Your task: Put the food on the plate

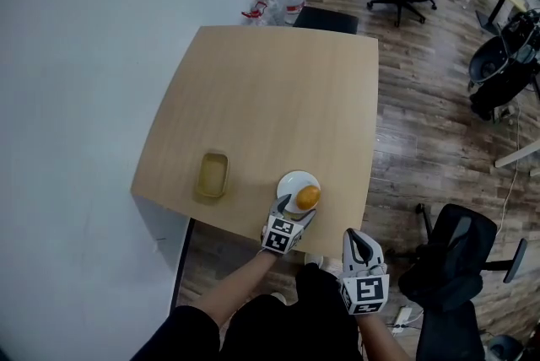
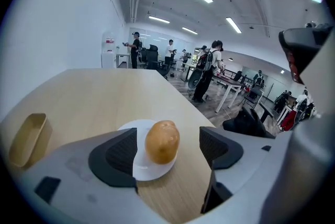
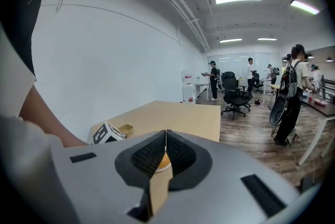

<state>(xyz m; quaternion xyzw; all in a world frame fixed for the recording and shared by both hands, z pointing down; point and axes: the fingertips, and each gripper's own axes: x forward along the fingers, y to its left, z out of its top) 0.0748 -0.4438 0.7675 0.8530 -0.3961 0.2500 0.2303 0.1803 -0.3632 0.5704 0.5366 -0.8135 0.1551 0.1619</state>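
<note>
A smooth, golden-brown, egg-shaped food item (image 2: 162,141) sits on 1 small white plate (image 2: 152,171) by the near edge of the surface (image 1: 270,98), toward its right corner. The left tongs (image 2: 167,148) gape wide on either side of it, pads clear. The right tongs (image 3: 166,157) are pressed together, empty, off that edge.

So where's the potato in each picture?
Head view: the potato is low centre, on the plate.
Left gripper view: the potato is in the middle, on the plate, between the open jaws and touching neither.
Right gripper view: only an orange sliver of the potato peeks out behind the shut jaws.
Shared landmark: the tan tray, left of the potato in all three views.
</note>
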